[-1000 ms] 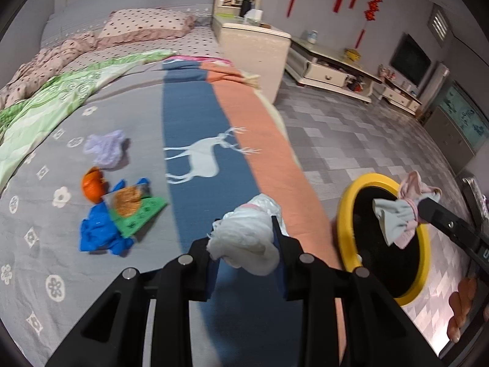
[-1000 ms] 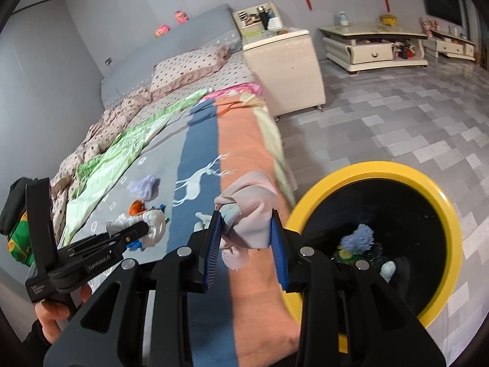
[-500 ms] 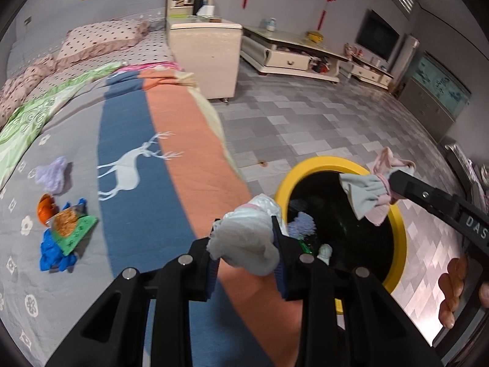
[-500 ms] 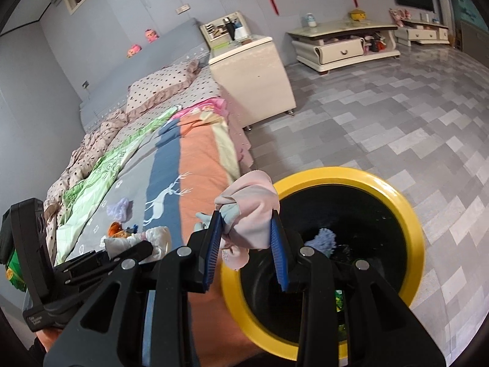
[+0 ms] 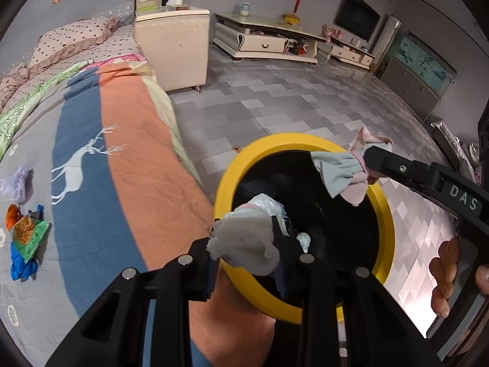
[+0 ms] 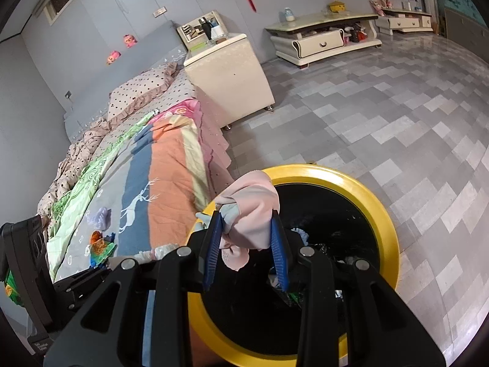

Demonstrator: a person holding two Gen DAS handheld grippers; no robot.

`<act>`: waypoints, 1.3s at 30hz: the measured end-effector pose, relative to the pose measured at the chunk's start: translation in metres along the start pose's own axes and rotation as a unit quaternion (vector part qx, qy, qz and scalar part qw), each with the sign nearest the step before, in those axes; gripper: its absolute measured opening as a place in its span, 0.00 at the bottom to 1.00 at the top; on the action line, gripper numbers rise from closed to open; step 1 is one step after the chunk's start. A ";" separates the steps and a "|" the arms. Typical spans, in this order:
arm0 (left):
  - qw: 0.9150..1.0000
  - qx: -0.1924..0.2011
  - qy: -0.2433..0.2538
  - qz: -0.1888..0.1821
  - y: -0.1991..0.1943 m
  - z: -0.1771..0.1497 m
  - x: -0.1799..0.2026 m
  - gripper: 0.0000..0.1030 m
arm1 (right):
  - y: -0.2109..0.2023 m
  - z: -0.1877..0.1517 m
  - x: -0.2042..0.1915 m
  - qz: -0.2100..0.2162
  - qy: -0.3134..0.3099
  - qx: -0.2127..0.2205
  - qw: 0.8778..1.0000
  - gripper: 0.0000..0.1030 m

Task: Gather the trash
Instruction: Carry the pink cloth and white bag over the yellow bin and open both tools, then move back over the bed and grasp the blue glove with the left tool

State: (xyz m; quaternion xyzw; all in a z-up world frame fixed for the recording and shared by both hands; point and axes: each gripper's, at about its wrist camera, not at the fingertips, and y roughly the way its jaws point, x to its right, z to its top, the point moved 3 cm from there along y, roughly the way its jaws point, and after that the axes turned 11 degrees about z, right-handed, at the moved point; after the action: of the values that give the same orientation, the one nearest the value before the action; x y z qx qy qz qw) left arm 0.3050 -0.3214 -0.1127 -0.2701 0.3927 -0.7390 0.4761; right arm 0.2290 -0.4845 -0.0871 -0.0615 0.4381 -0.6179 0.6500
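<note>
1. Counting first: I see two grippers, two wads of trash in grip, one yellow-rimmed bin (image 5: 385, 214), and a small cluster of loose scraps (image 5: 26, 238) lying on the bed (image 5: 128, 165).
2. My left gripper (image 5: 249, 246) is clamped on a white crumpled wad (image 5: 244, 238), pinched between both fingers, at the bin's near rim.
3. My right gripper (image 6: 249, 244) is clamped on a pink-and-grey cloth wad (image 6: 250, 214); it bulges above the blue pads (image 6: 214, 244), over the bin's black inside.
4. Some trash already lies inside the bin.
5. That bin stands on grey tiled floor (image 6: 382, 122), just beside the bed's orange-and-blue blanket; a cream nightstand (image 5: 174, 49) sits beyond.
</note>
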 end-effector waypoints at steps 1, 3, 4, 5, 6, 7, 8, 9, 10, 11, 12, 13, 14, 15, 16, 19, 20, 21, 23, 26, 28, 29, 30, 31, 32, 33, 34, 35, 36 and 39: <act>1.000 -0.001 0.002 0.000 0.001 0.000 0.004 0.27 | 0.001 -0.001 0.002 -0.001 0.001 -0.001 1.000 0.29; 1.000 -0.003 0.006 -0.002 0.005 0.000 0.010 0.27 | 0.003 0.000 0.008 -0.004 0.004 -0.002 1.000 0.29; 1.000 -0.004 0.008 -0.002 0.006 0.000 0.014 0.27 | 0.005 0.000 0.011 -0.006 0.007 -0.003 1.000 0.29; 1.000 -0.005 0.010 -0.004 0.008 -0.001 0.017 0.27 | 0.006 0.000 0.014 -0.007 0.009 -0.003 1.000 0.29; 1.000 -0.005 0.012 -0.006 0.009 -0.001 0.020 0.27 | 0.007 0.000 0.017 -0.008 0.011 -0.004 1.000 0.29; 1.000 -0.006 0.013 -0.007 0.010 -0.001 0.022 0.27 | 0.008 0.000 0.019 -0.010 0.013 -0.003 1.000 0.29; 1.000 -0.007 0.013 -0.011 0.011 -0.002 0.024 0.27 | 0.008 0.000 0.022 -0.011 0.014 -0.004 1.000 0.29; 1.000 -0.008 0.013 -0.014 0.013 -0.002 0.025 0.27 | 0.008 0.000 0.023 -0.012 0.015 -0.004 1.000 0.29; 1.000 -0.010 0.013 -0.017 0.014 -0.003 0.027 0.27 | 0.009 0.000 0.025 -0.015 0.015 -0.003 1.000 0.29; 1.000 -0.012 0.013 -0.020 0.015 -0.004 0.028 0.27 | 0.009 0.000 0.026 -0.017 0.014 -0.003 1.000 0.29; 1.000 -0.013 0.014 -0.021 0.016 -0.005 0.030 0.27 | 0.009 0.000 0.027 -0.017 0.015 -0.003 1.000 0.30; 1.000 -0.014 0.015 -0.021 0.017 -0.006 0.031 0.27 | 0.009 0.000 0.028 -0.016 0.016 -0.002 1.000 0.30; 1.000 -0.014 0.015 -0.023 0.018 -0.006 0.031 0.27 | 0.008 0.000 0.029 -0.015 0.016 0.000 1.000 0.31; 0.999 -0.013 0.015 -0.025 0.017 -0.007 0.032 0.27 | 0.007 0.000 0.029 -0.019 0.015 0.004 1.000 0.33; 1.000 -0.011 0.014 -0.025 0.016 -0.006 0.031 0.28 | 0.006 0.000 0.029 -0.022 0.014 0.007 1.000 0.33; 1.000 -0.006 0.015 -0.027 0.012 -0.005 0.030 0.35 | 0.003 0.002 0.030 -0.025 0.018 0.011 0.999 0.34; 1.000 -0.003 0.015 -0.025 0.010 -0.006 0.029 0.40 | 0.002 0.002 0.030 -0.027 0.019 0.014 0.999 0.35; 1.000 -0.002 0.014 -0.023 0.009 -0.006 0.028 0.43 | 0.000 0.003 0.031 -0.028 0.020 0.017 0.999 0.37; 1.000 0.001 0.010 -0.023 0.007 -0.006 0.024 0.50 | -0.003 0.003 0.030 -0.033 0.023 0.021 0.999 0.39; 1.000 0.002 0.006 -0.023 0.006 -0.006 0.018 0.56 | -0.006 0.003 0.029 -0.036 0.026 0.024 0.999 0.40; 1.000 0.004 0.004 -0.021 0.005 -0.006 0.013 0.56 | -0.006 0.003 0.029 -0.037 0.029 0.023 0.999 0.40; 1.000 0.004 0.003 -0.020 0.004 -0.006 0.011 0.57 | -0.006 0.003 0.028 -0.037 0.030 0.022 0.999 0.40; 1.000 0.004 0.003 -0.020 0.003 -0.006 0.010 0.57 | -0.007 0.003 0.028 -0.036 0.030 0.022 0.999 0.40; 1.000 0.005 0.002 -0.019 0.002 -0.007 0.008 0.57 | -0.008 0.003 0.027 -0.035 0.031 0.023 0.999 0.40; 1.000 0.005 0.001 -0.017 0.001 -0.007 0.006 0.59 | -0.008 0.003 0.026 -0.034 0.031 0.023 0.999 0.40; 1.000 0.006 0.001 -0.015 0.001 -0.007 0.003 0.60 | -0.008 0.003 0.024 -0.033 0.030 0.023 0.999 0.41; 1.000 0.008 0.001 -0.011 0.000 -0.008 0.001 0.61 | -0.009 0.003 0.023 -0.033 0.030 0.023 0.999 0.41; 1.000 0.009 0.001 -0.008 -0.002 -0.009 -0.001 0.62 | -0.010 0.003 0.022 -0.033 0.028 0.024 0.999 0.42; 1.000 0.009 0.000 -0.005 -0.002 -0.009 -0.005 0.62 | -0.012 0.003 0.018 -0.032 0.025 0.025 0.999 0.44; 1.000 0.009 -0.011 0.004 -0.004 -0.010 -0.018 0.66 | -0.013 0.003 0.010 -0.024 0.021 0.027 0.999 0.50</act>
State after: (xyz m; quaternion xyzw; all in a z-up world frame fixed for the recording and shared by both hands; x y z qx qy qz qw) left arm 0.3025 -0.3003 -0.1157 -0.2725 0.3814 -0.7379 0.4856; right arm 0.2197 -0.4974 -0.0821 -0.0414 0.4334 -0.6463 0.6267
